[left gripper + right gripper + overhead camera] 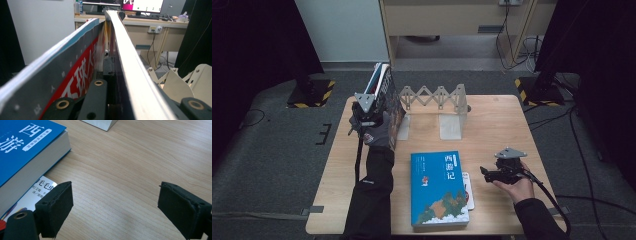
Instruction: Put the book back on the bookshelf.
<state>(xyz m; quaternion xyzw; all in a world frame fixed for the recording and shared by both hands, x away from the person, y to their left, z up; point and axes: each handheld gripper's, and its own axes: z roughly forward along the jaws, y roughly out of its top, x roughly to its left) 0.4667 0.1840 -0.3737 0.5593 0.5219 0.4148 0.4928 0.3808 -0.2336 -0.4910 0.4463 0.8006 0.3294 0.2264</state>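
Several books (384,92) stand upright and lean at the left end of a pale expanding book rack (437,97). My left gripper (368,117) is shut on one of them, a dark-covered book with a pale edge (135,75), between the jaws. A neighbour with red lettering (75,82) leans just outside the left jaw. A thick blue book (439,190) lies flat at the table's front, on top of a thin booklet (467,192). My right gripper (486,173) rests low to its right, open, with bare wood between the pads (117,207).
The wooden table (497,125) has free room right of the rack. The rack's scissor links (180,85) sit close to the held book's right. Two black stands on striped bases (312,95) (537,90) and cables (562,205) flank the table.
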